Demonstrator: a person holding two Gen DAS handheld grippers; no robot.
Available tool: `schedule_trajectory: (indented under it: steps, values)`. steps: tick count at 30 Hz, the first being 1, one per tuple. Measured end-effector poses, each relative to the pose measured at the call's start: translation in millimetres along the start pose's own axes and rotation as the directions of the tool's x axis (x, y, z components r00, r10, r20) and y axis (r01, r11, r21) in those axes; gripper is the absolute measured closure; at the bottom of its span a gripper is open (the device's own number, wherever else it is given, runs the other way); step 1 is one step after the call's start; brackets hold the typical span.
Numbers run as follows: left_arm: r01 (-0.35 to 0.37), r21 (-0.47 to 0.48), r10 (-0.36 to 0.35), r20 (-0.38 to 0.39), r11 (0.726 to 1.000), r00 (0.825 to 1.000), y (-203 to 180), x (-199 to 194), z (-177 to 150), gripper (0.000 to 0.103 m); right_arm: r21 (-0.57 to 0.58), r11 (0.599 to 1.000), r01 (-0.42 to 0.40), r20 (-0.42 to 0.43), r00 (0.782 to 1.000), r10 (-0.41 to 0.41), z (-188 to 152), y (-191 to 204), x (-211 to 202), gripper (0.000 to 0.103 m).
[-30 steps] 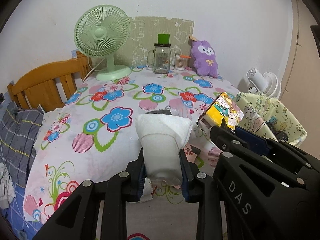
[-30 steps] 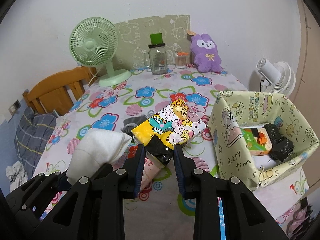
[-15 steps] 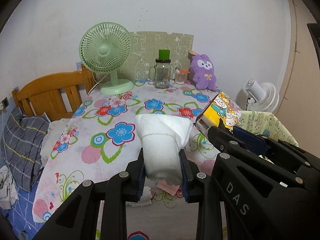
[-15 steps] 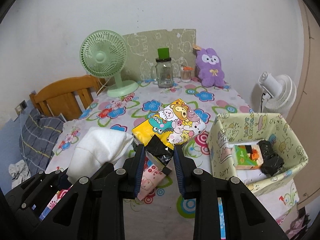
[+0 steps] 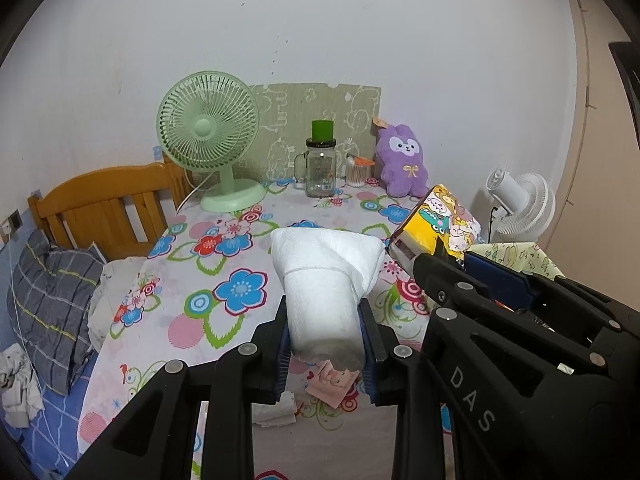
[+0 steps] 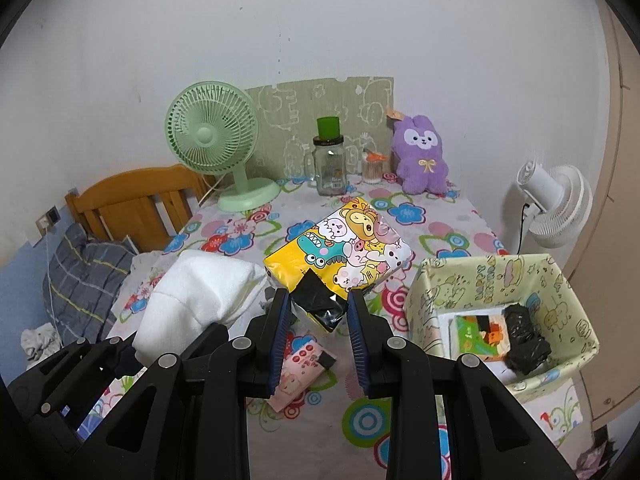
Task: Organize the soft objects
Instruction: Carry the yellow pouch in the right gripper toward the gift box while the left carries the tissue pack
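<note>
Left gripper clamped on a rolled white towel, held up above the flowered tablecloth; right gripper closed on the dark end of a yellow cartoon-print tissue pack, also lifted off the table. Just right of the pack, a pale green fabric basket with a black bundle and a small box inside. Beneath the grippers on the cloth, a small pink packet.

We are seeing the right gripper hiding most of the fabric bin, and the white towel covering the left gripper's fingertips.
</note>
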State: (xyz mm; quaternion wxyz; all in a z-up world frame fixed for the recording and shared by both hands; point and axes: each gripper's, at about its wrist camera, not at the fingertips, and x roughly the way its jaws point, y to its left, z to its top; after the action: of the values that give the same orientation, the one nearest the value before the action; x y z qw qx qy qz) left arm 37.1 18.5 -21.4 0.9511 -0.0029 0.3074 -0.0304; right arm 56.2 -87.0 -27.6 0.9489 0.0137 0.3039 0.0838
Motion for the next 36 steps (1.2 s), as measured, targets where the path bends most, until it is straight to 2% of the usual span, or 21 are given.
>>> schedule_trajectory:
  steps: [17, 36]
  values:
    - [0.039, 0.044, -0.04, 0.024, 0.998, 0.999, -42.5, 4.5, 14.7, 0.074, 0.008, 1.0, 0.017, 0.024, 1.0, -0.017, 12.4, -40.8, -11.7, 0.071]
    - [0.129, 0.11, -0.132, 0.024, 0.986, 0.991, -100.3, 26.9, 25.6, 0.074, 0.057, 0.993, 0.106, 0.043, 0.993, -0.108, 16.0, -98.8, -10.4, 0.071]
